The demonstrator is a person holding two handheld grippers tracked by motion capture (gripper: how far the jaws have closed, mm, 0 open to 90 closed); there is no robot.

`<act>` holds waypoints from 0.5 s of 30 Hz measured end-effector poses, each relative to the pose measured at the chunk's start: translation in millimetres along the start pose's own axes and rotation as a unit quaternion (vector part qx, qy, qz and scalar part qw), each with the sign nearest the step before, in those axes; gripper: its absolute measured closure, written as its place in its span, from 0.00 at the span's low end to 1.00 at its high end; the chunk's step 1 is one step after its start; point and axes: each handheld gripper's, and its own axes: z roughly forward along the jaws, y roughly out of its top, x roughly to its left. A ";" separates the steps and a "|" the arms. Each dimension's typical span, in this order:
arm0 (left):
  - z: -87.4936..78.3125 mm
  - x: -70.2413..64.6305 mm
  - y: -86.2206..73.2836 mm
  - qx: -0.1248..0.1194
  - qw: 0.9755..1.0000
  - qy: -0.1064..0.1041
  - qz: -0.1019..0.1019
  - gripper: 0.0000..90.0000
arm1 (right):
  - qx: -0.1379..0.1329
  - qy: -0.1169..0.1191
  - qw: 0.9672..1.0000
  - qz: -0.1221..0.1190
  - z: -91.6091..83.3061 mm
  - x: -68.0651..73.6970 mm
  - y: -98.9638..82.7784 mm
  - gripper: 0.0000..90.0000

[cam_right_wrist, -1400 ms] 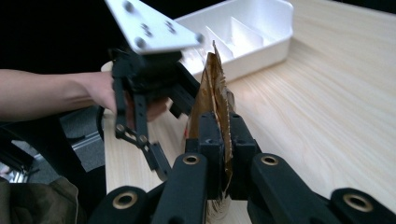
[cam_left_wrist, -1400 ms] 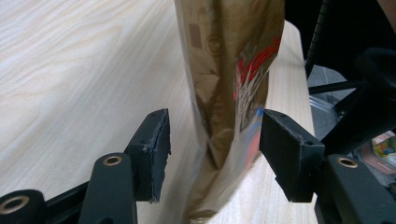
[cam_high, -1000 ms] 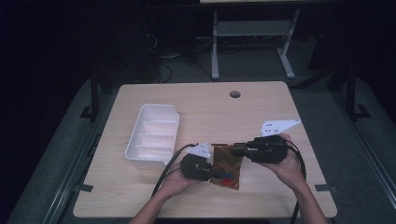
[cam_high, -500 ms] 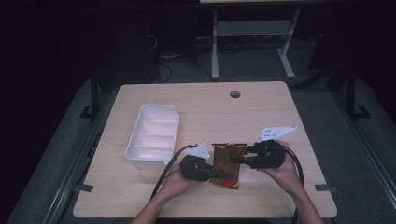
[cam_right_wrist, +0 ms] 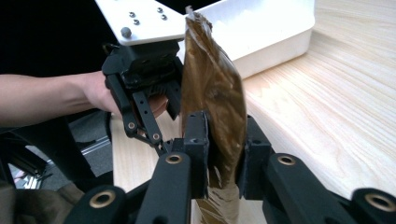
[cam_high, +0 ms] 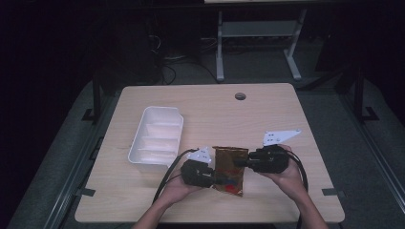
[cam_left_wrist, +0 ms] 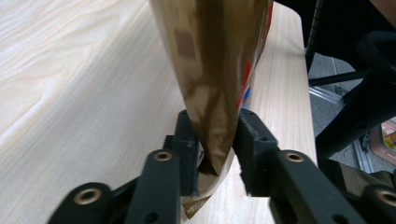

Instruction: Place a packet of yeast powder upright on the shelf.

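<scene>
A: What does the glossy brown plastic pouch (cam_high: 230, 169) look like?

B: Crinkled, puffed, red print near one edge, lifted over the pale wooden table (cam_high: 205, 109) beside the white plastic tray (cam_high: 157, 138).

A: The grip?

B: The left gripper (cam_left_wrist: 215, 144), its jaws just easing apart, pinches one edge; the right gripper (cam_right_wrist: 223, 144), jaws just tightening, clamps the opposite end.

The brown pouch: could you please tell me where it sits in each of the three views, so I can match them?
High view: the brown pouch lies low at the centre, between both hand-held grippers.
Left gripper view: it rises from between the jaws to the top edge.
Right gripper view: it stands at the centre, between the jaws.
Shared landmark: the white tray, at the right gripper view's top; the wooden table shows throughout.
</scene>
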 end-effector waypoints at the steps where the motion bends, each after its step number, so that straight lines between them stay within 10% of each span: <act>1: -3.1 -0.5 -0.7 -0.004 1.000 0.006 0.000 0.73 | 0.002 0.001 1.000 -0.002 -0.6 1.3 0.4 0.87; 15: -22.1 -20.9 -17.7 -0.001 0.997 0.069 0.029 0.48 | -0.007 -0.031 0.999 -0.011 -22.3 -0.1 14.2 0.88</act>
